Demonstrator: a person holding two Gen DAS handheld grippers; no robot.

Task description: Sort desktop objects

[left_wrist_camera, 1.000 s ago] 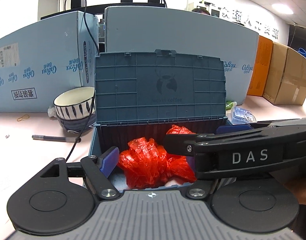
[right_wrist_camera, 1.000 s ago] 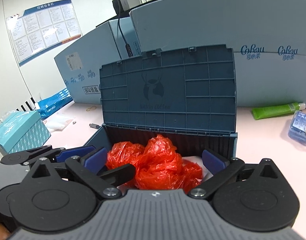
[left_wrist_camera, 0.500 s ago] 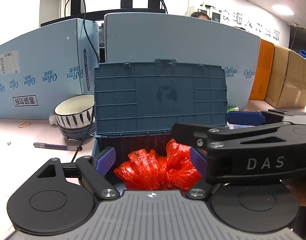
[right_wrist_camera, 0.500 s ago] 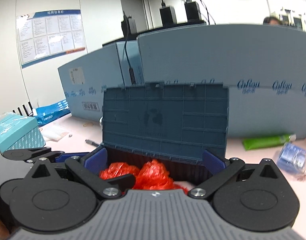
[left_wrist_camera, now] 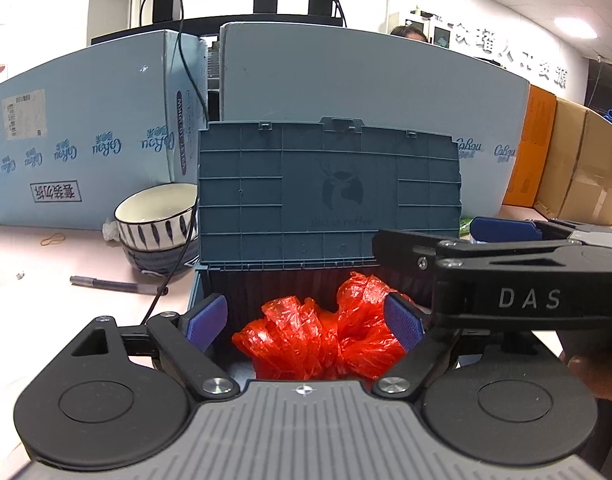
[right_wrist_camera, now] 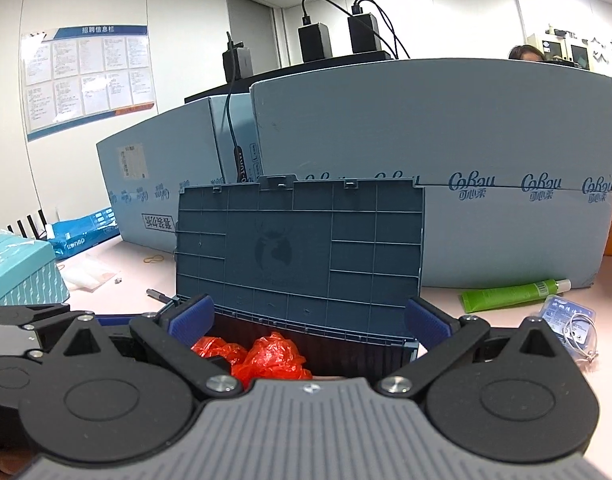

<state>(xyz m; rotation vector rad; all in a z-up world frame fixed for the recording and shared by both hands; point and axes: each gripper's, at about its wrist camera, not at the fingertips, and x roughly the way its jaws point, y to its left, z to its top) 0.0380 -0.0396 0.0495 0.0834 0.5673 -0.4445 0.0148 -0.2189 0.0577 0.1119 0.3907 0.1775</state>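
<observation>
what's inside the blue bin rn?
Crumpled red plastic bag sits inside the blue bin, lid up. The bin floor beneath it and the near corners are hidden by the bag and gripper bodies.

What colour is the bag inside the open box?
Red. The bag shows best in the left wrist view.

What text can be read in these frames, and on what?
"DAS": right gripper.
"CoRou 可心柔": light blue cartons.
"招聘信息栏": wall notice board; its sheets too small to read.
Storage box lid embossing: too faint to read.
Carton sticker: unreadable.
</observation>
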